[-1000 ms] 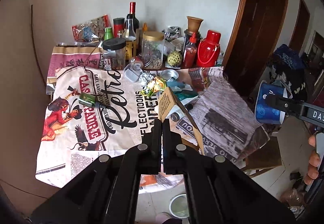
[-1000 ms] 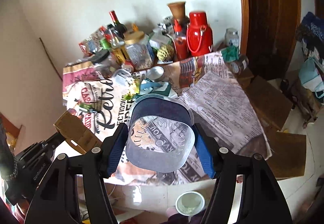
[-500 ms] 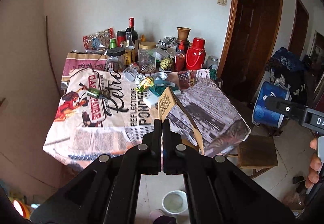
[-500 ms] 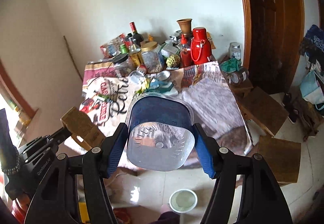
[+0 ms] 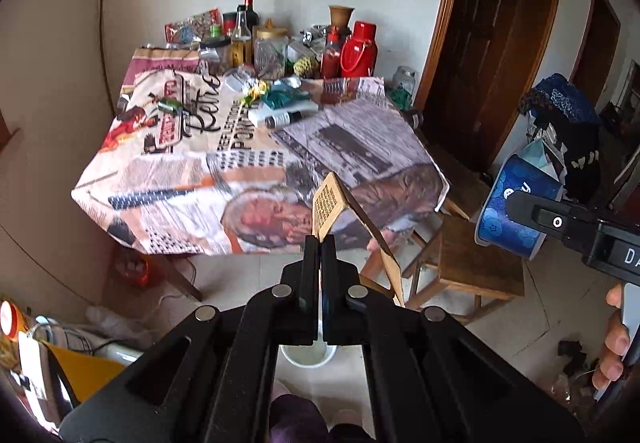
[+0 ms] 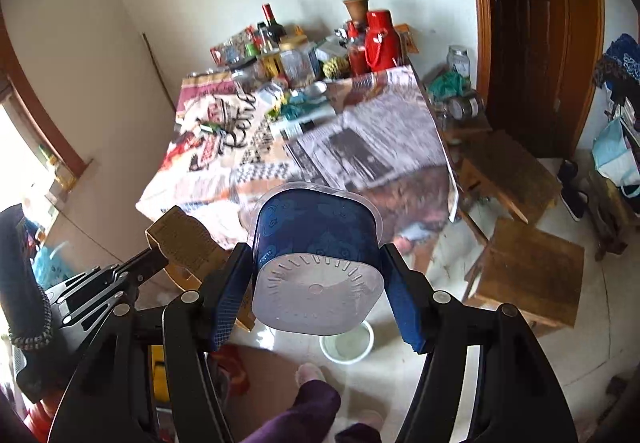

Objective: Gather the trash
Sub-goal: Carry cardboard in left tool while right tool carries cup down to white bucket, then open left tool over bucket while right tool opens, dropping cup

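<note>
My left gripper [image 5: 319, 243] is shut on a flattened brown cardboard box [image 5: 329, 203], held in the air in front of the table; the box also shows in the right wrist view [image 6: 184, 239]. My right gripper [image 6: 318, 263] is shut on a blue plastic tub [image 6: 316, 239], bottom toward the camera; the tub also shows in the left wrist view [image 5: 514, 211]. More trash lies on the table [image 5: 180, 179]: a white tube [image 5: 280, 118], crumpled green wrappers [image 5: 280, 97] and a small green piece [image 5: 170, 107].
Bottles, jars and a red flask [image 5: 360, 51] crowd the table's far edge. A white bowl [image 6: 347, 343] sits on the floor below my grippers. Wooden stools [image 6: 528, 275] stand to the right, near a dark door [image 5: 488, 27]. Clutter lies at the lower left.
Both grippers have pulled back from the table and now hang over the floor, each still holding its item. The table looks farther away and the floor bowl is nearer.
</note>
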`<state>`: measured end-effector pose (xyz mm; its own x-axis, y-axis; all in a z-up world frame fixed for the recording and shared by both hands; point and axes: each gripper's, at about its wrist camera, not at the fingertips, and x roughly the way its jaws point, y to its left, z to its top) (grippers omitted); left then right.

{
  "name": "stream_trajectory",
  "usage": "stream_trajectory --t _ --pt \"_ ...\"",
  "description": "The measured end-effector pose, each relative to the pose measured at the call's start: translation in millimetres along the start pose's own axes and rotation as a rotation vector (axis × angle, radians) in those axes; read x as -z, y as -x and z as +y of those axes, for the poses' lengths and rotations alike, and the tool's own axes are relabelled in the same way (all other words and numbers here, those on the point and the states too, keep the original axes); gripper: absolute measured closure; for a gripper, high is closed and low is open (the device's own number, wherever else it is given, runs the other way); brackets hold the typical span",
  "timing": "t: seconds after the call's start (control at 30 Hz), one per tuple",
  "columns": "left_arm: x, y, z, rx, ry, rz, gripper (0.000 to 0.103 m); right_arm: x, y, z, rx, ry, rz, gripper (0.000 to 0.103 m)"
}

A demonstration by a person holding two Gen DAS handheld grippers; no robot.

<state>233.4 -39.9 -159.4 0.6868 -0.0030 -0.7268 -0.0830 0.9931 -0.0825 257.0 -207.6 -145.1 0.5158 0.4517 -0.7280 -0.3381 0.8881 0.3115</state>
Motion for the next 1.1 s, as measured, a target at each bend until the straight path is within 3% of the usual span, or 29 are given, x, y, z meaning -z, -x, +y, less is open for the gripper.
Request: stream_trajectory --t 0.13,0.37,0.83,1.1 --pt "19.0 -17.1 1.9 0.001 0.026 0.065 0.103 15.7 -15.5 -4.8 0.003 -0.007 0.053 0.042" --pt "57.9 -70.5 21.2 -0.007 0.038 0.188 0.103 44.3 -77.6 -7.1 0.003 -0.028 0.162 0.043" --pt "170.5 -244.5 82.9 -0.027 0.07 0.378 0.103 137.3 -245.7 -31.9 0.004 -0.146 0.32 0.043" --pt "245.6 -334.9 106.6 -0.017 0.096 0.449 0.103 195.6 -340.0 -48.4 0.031 -0.119 0.406 0.043"
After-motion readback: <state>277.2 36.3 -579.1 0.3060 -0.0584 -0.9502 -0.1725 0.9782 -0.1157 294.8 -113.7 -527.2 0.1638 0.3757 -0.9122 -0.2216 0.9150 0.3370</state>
